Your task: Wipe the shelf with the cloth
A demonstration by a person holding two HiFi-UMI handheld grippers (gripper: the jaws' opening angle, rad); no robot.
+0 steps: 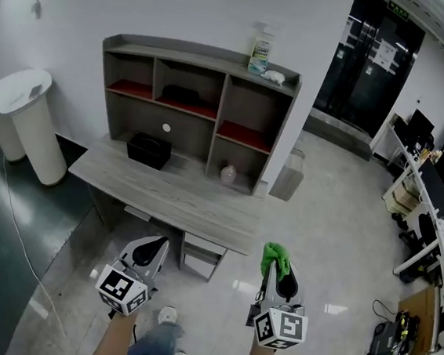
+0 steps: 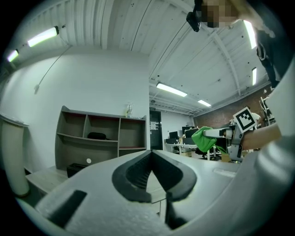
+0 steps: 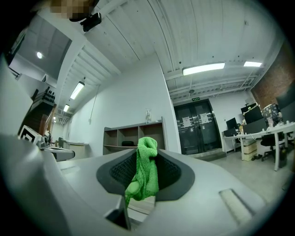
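A grey shelf unit (image 1: 199, 60) with red-lined compartments stands on a grey desk (image 1: 169, 191) against the white wall; it also shows far off as the shelf unit (image 2: 99, 136) in the left gripper view and the shelf unit (image 3: 133, 136) in the right gripper view. My right gripper (image 1: 277, 267) is shut on a green cloth (image 1: 277, 256), well short of the desk; the cloth (image 3: 145, 170) hangs between its jaws. My left gripper (image 1: 150, 249) is shut and holds nothing, its jaw tips meeting.
A spray bottle (image 1: 260, 49) and a white rag (image 1: 273, 76) sit on the shelf top. A black box (image 1: 148, 150) and a small jar (image 1: 228, 173) rest on the desk. A white bin (image 1: 23, 120) stands left, office desks (image 1: 432, 203) right.
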